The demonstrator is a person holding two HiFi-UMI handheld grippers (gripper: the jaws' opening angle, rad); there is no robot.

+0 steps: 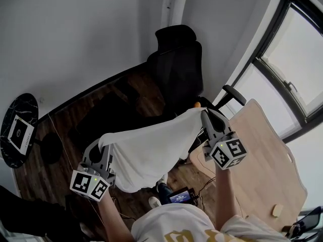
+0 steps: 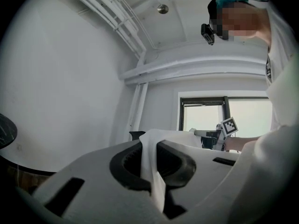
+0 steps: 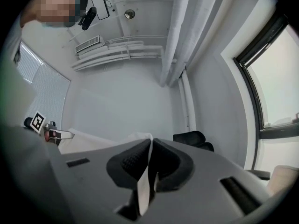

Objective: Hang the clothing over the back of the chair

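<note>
1. The left tongs (image 2: pixel 149 158) are closed on one corner of the white clothing (image 1: pixel 151 153). A fold of cloth is pinched between the dark pads.
2. The right tongs (image 3: pixel 149 161) are clamped on the other corner, and a thin strip of cloth hangs down from between the pads.
3. In the head view the clothing is stretched in the air between both tongs. Its upper edge runs from 8 o'clock up to 2 o'clock, and the rest sags below.
4. The black chair (image 1: pixel 176 67) stands at 12 o'clock from the clothing, near the wall corner. Its lower part is hidden behind the cloth.
5. The chair's armrest (image 1: pixel 234 94) is near the right tongs, at 1 o'clock.
6. A light wooden table (image 1: pixel 262 150) lies at 4 o'clock, just beside the right tongs.
7. A round dark table (image 1: pixel 17 130) stands at 9 o'clock on the dark wooden floor (image 1: pixel 116 100).
</note>
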